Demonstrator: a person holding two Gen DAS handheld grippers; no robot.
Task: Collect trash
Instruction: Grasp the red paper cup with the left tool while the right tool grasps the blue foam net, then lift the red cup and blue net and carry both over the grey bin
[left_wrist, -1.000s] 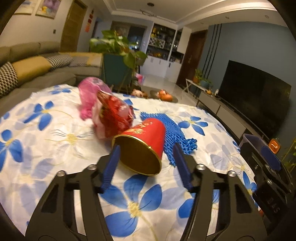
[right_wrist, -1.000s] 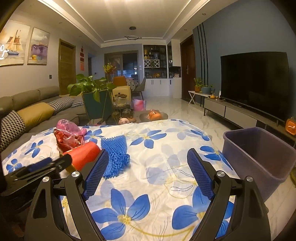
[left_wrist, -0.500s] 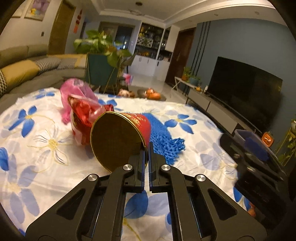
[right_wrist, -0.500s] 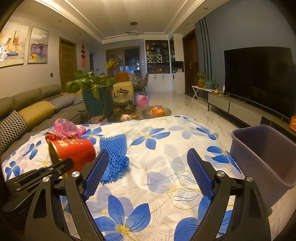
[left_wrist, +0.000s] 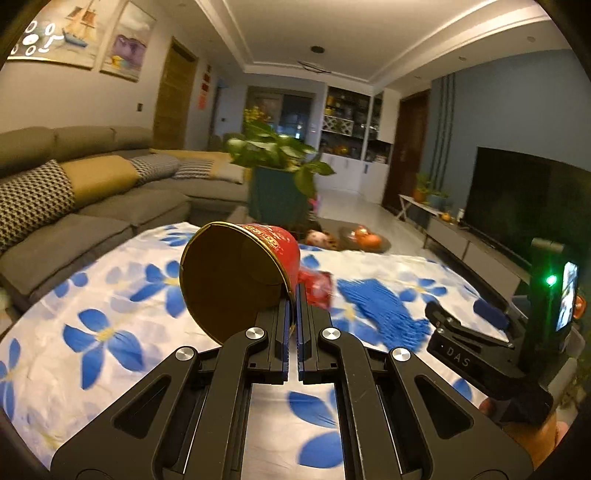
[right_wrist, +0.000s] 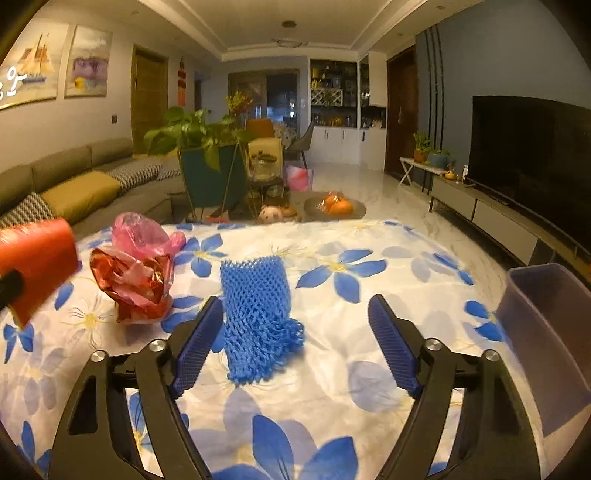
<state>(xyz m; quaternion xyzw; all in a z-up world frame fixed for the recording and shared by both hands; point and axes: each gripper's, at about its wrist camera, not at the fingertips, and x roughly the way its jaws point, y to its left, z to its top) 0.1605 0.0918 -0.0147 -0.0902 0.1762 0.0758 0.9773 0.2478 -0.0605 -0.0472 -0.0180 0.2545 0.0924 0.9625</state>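
Two grippers busy: left gripper (left_wrist: 293, 314) clamped on the red cup's (left_wrist: 240, 277) rim, cup lifted off the cloth (keep the pinch, carry to the purple bin (right_wrist: 546, 332)), right gripper (right_wrist: 295, 339) jaws closing, nothing gripped, blue mesh (right_wrist: 258, 310) between them on the tablecloth (right_wrist: 369, 295)

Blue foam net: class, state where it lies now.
In the right wrist view the blue foam net lies on the floral cloth, between the closing right gripper fingers, right of the red wrapper.

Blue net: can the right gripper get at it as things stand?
Probably yes. The blue net lies flat on the cloth just ahead of the right gripper, whose jaws are closing with the net's near end between them and nothing else in the way.
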